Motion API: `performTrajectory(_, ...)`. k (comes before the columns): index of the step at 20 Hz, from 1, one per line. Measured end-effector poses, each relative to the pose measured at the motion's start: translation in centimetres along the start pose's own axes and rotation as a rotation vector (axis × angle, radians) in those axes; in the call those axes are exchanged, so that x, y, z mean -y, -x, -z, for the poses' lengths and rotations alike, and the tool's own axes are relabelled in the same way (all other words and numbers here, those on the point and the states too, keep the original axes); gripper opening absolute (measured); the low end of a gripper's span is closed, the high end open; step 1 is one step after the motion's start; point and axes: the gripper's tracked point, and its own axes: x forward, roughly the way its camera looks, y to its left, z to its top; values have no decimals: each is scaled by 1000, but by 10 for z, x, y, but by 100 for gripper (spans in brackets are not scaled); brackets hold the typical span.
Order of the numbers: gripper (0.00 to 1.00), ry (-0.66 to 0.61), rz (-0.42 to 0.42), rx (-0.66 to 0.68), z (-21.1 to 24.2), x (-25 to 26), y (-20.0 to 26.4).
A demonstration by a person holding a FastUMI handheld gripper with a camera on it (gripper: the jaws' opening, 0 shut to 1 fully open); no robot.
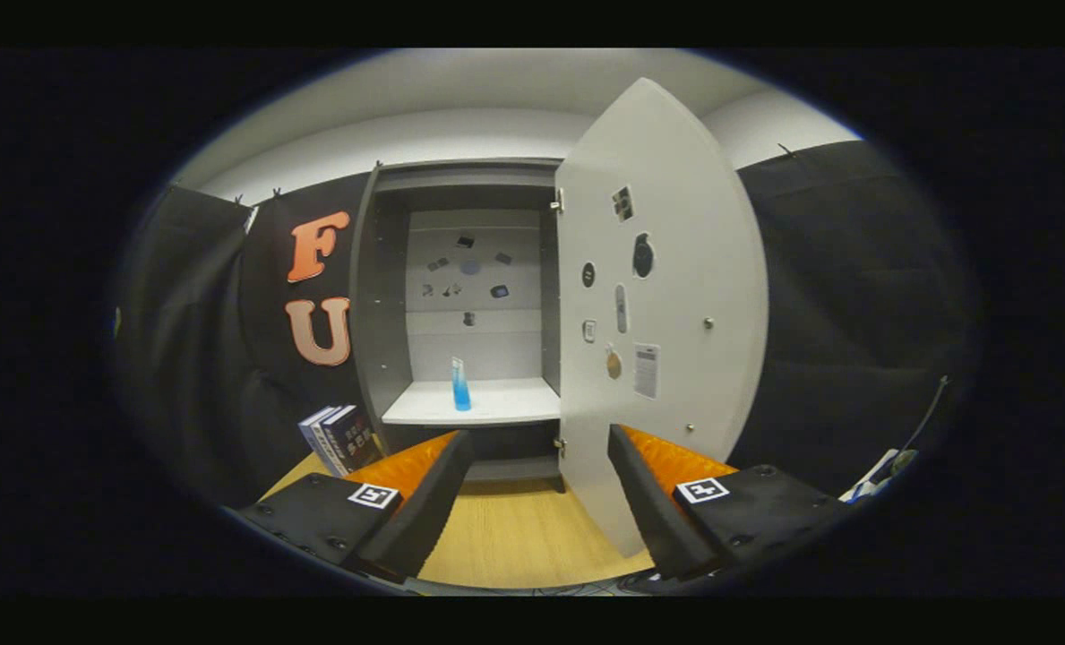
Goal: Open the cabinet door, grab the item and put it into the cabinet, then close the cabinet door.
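Observation:
A grey cabinet (389,296) stands ahead on the wooden table, its white door (666,296) swung wide open to the right. On the white shelf (514,408) inside, a slim blue bottle (460,385) stands upright. My gripper (539,448) is open with nothing between its fingers. It hangs in front of the cabinet, apart from it, and the door's lower edge reaches down between the fingers, nearer the right one. The bottle is well beyond the fingertips.
Several books (339,437) lean against the cabinet's lower left side. The wooden tabletop (514,537) stretches beneath the fingers. Small stickers and objects dot the cabinet's back wall (469,269) and the door's inner face. Cables (890,466) lie at the far right.

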Motion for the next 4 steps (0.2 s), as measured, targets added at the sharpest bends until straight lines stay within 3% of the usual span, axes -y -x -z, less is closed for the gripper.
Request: performTrajectory(4,97,-15,42,-1,4,55,18)
